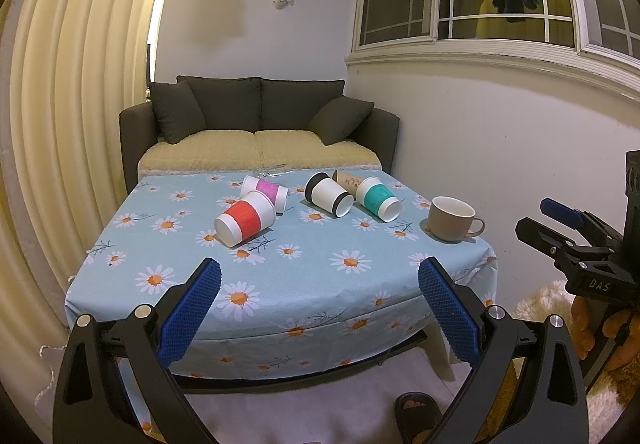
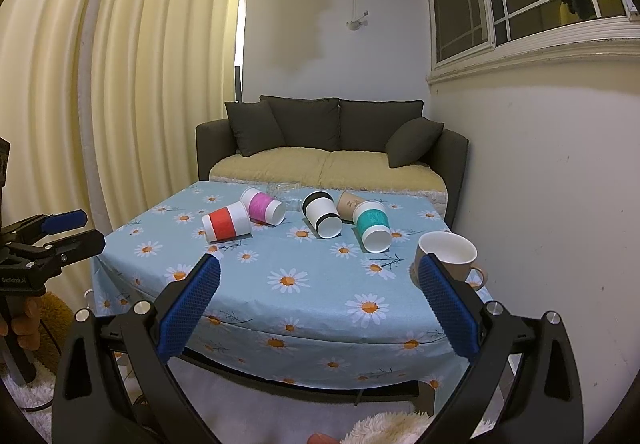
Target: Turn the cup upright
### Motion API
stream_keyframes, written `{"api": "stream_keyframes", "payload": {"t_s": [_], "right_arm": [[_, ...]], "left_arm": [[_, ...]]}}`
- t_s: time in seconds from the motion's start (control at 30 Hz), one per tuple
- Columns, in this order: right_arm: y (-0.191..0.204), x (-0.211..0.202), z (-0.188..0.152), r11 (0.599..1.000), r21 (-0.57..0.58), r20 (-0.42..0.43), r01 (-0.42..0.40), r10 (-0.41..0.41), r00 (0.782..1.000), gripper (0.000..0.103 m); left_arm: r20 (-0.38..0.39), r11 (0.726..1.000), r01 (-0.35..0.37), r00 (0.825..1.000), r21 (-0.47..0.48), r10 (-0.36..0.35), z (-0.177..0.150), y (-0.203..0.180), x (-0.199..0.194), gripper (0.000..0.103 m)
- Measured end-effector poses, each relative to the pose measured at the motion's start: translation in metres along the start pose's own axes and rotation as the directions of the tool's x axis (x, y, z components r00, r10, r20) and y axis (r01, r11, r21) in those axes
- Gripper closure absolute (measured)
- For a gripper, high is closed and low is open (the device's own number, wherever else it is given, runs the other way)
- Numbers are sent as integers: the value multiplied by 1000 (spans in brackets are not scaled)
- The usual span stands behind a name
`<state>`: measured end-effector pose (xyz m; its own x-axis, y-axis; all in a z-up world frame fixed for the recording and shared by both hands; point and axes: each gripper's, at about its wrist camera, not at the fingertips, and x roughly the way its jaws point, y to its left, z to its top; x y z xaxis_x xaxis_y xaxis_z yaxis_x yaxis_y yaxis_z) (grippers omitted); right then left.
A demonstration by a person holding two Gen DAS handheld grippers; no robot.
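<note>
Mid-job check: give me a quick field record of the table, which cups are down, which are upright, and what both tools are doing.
surface: table with daisy cloth
lying on side: red cup; pink cup; black-banded cup; teal cup; brown paper cup, behind the teal one
upright: beige mug, at the table's right
left tool: open, empty, short of the table
right tool: open, empty, short of the table
cups flipped: none visibly

Dark grey sofa [image 1: 260, 123] with yellow seat cushions against white wall. Cream curtain [image 1: 72, 103] left of sofa; white-framed window [image 1: 480, 3] right, dark outside. Warm indoor light.
</note>
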<state>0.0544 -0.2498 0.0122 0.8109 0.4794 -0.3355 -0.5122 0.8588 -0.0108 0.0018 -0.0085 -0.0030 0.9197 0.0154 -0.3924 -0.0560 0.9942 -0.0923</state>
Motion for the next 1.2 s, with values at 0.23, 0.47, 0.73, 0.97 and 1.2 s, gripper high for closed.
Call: {"api": "stream_keyframes", "payload": {"t_s": [0.23, 0.47, 0.73, 0.97, 1.2], "right_arm": [[0, 1, -1, 1000, -1, -4, -2, 2, 1000, 5], [0, 0, -1, 1000, -2, -8, -1, 1, 1000, 5], [3, 1, -1, 1000, -6, -18, -4, 4, 1000, 5], [2, 0, 0, 1000, -3, -21, -7, 7, 1000, 5], [0, 5, 2, 1000, 14, -38, -13, 13, 999, 5]], "left_arm": [[-2, 1000, 2, 1000, -1, -2, 0, 0, 1, 6], [0, 1000, 4, 1000, -1, -4, 0, 1, 0, 6], [-1, 1000, 6, 1000, 0, -6, -2, -2, 0, 6], [-1, 1000, 5, 1000, -1, -5, -2, -3, 0, 6], [-18, 1000, 7, 1000, -1, -7, -3, -5, 4, 6]]}}
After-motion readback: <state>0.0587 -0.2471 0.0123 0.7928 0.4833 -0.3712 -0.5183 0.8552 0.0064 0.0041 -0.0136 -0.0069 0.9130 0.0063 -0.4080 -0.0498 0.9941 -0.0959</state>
